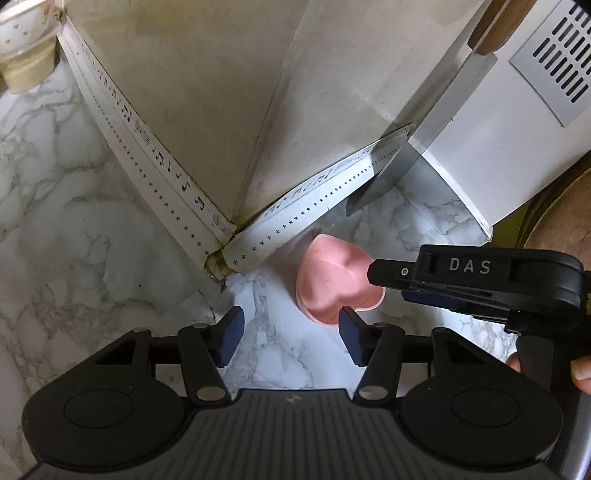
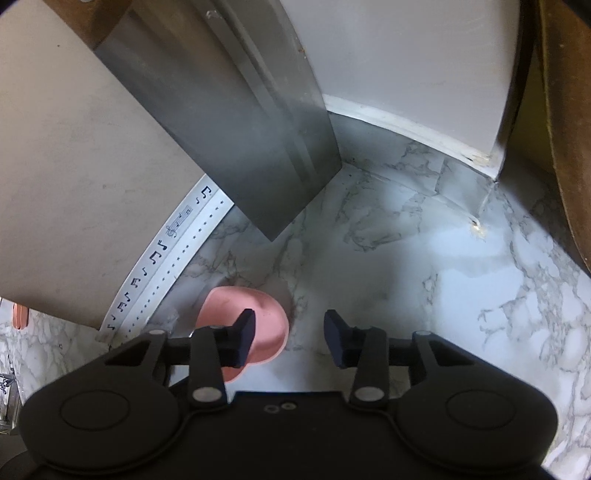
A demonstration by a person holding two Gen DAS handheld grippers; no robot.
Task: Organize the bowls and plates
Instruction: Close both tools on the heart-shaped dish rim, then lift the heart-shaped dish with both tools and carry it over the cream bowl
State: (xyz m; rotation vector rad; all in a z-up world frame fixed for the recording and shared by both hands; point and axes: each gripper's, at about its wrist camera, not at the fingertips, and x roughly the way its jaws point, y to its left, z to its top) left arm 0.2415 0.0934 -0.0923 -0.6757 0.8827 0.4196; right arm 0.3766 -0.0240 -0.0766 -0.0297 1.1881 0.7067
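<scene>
1. Down on the marble counter (image 1: 74, 206) sits the pink heart-shaped bowl (image 1: 338, 284), right of centre in the left wrist view, close to the corner where the note-patterned trim strip (image 1: 147, 147) meets the wall.

2. The left gripper (image 1: 290, 334) is spread wide and holds nothing. The bowl lies just ahead and to the right of its line, with the right-hand fingertip (image 1: 351, 328) overlapping the bowl's near rim in the frame. Whether it touches, I cannot tell.

3. The right gripper (image 2: 289, 338) is also spread and empty. In its own view the bowl (image 2: 258, 317) sits lower left of centre, half hidden behind its left-hand fingertip (image 2: 243, 336).

4. In the left wrist view the right gripper (image 1: 476, 280) comes in from the right edge, its tip over the bowl's right lobe.

5. The key relation: the bowl lies between the two tools, right of one, left of the other, and both are very near it. By my reading either needs only a small sideways shift to straddle the rim.

6. Watch the knife blade (image 2: 258, 147) hanging above, its tip pointing down close behind the bowl.

7. A floral bowl (image 1: 22, 26) waits at the upper left of the left wrist frame.
</scene>
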